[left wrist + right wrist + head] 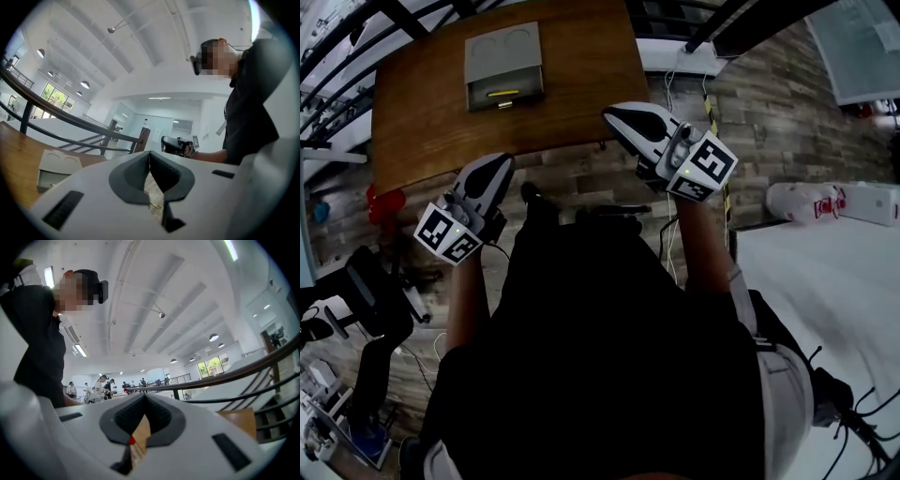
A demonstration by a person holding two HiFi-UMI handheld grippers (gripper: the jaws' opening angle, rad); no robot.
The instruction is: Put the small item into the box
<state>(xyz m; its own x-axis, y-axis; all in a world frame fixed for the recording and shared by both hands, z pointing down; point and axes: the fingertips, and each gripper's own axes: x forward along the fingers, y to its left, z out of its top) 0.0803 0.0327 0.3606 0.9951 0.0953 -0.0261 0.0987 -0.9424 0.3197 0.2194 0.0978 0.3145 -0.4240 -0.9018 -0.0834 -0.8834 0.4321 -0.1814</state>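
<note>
A grey box (503,64) sits on the far part of the brown wooden table (412,122), its front drawer pulled out. A thin yellow item (502,93) lies inside the drawer. Both grippers hover over the table's near edge, short of the box. My left gripper (501,163) is at the left and my right gripper (613,114) at the right, both shut with nothing between the jaws. The left gripper view shows the left gripper (150,153), the box (55,167) at lower left and the right gripper (176,144) across from it. The right gripper (143,394) tilts upward.
A red object (384,201) lies on the floor under the table's left corner. Black stands and cables (375,309) crowd the lower left. White sacks (811,202) rest at the right. A dark railing (70,123) runs behind the table. The person's black-clad body fills the lower middle.
</note>
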